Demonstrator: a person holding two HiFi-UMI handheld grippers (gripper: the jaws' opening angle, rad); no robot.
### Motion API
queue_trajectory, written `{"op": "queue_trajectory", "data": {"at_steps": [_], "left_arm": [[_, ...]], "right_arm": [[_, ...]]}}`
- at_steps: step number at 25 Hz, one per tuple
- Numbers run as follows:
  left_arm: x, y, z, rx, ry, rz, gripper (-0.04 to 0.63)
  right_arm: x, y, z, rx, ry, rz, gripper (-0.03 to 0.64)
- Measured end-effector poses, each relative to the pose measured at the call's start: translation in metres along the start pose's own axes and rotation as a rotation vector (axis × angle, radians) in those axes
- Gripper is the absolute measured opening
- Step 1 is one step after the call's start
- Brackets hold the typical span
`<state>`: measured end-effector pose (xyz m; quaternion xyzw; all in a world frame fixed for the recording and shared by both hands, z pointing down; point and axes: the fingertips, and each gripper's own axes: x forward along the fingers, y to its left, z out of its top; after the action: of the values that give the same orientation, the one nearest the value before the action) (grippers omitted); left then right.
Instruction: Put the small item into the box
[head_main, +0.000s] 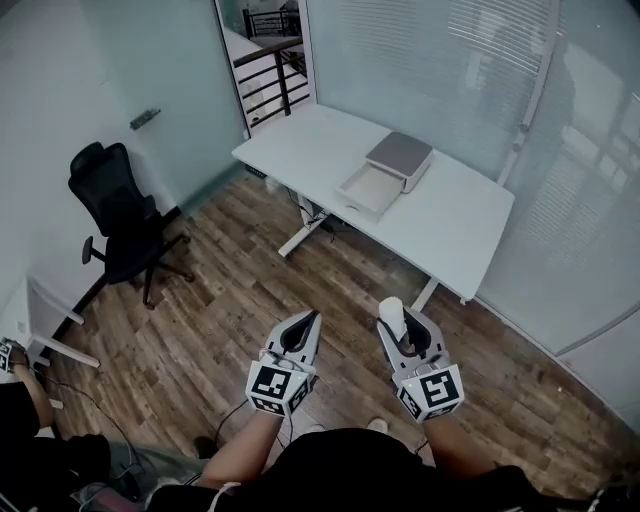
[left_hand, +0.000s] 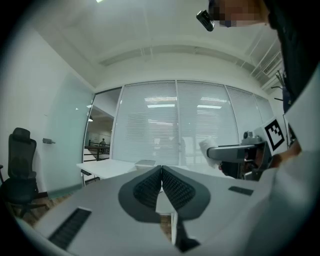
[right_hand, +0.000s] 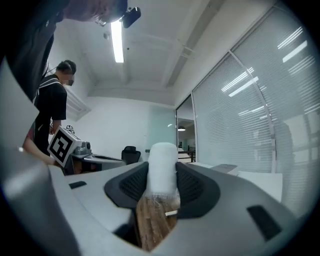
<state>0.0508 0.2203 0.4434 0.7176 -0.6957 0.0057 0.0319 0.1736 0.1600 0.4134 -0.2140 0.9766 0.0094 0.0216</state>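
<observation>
The right claw (head_main: 402, 322) pinches a small white roll (head_main: 391, 312) between its two dark, ribbed pads. The roll is a stubby cylinder with a rounded top. It looks soft and matte, and loose threads fray from its lower edge in the right gripper view; whether it is cloth or paper I cannot tell. It stands upright in the grip, with its top above the pads and its frayed end hanging just below them. Both pads press on its sides.

The left claw (head_main: 312, 318) is pressed together, its ribbed pads meeting at the tips with nothing between them. It is held level just beside the right claw. Both claws have smooth grey shells and each carries a cube with black-and-white square markers.

The box (head_main: 385, 172) is well apart from the roll, on a white, smooth-topped surface (head_main: 450, 225) with slim white legs. It is flat and rectangular, with a shallow pale tray lying open in front of a closed part that has a grey top. It sits near the back of the surface, close to a frosted glass wall lined with fine blinds.

Both claws are over a floor (head_main: 230, 300) of brown wood-grain planks. A black mesh-backed office chair (head_main: 115, 215) stands to the left.
</observation>
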Motion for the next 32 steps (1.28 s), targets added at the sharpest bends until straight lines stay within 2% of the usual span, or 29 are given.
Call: {"op": "queue_trajectory", "data": {"at_steps": [7,11,15,19,23,25,28,32], "left_arm": [[-0.017,0.018,-0.005,-0.004,-0.001,-0.010,0.012],[-0.030,0.039,-0.008,0.000,-0.003,-0.012,0.012],[-0.036,0.056,-0.012,0.040,-0.002,-0.025,0.012],[-0.033,0.073,-0.019,-0.001,0.010,-0.034,0.012],[-0.025,0.082,-0.026,-0.012,0.022,-0.045,0.012],[-0.017,0.088,-0.028,-0.010,0.023,-0.048,0.012],[0.000,0.100,-0.029,-0.012,0.029,-0.040,0.012],[0.026,0.108,-0.018,-0.044,0.013,-0.054,0.012]], "right_arm": [[0.008,0.010,-0.026,0.111,0.032,-0.034,0.173],[0.020,0.023,-0.031,0.089,0.040,-0.050,0.173],[0.034,0.030,-0.046,0.107,0.053,-0.084,0.173],[0.045,0.029,-0.054,0.113,0.076,-0.116,0.173],[0.056,0.020,-0.071,0.112,0.134,-0.140,0.173],[0.063,0.015,-0.074,0.131,0.122,-0.144,0.173],[0.078,0.000,-0.069,0.103,0.084,-0.146,0.173],[0.094,-0.033,-0.067,0.100,0.071,-0.138,0.173]]}}
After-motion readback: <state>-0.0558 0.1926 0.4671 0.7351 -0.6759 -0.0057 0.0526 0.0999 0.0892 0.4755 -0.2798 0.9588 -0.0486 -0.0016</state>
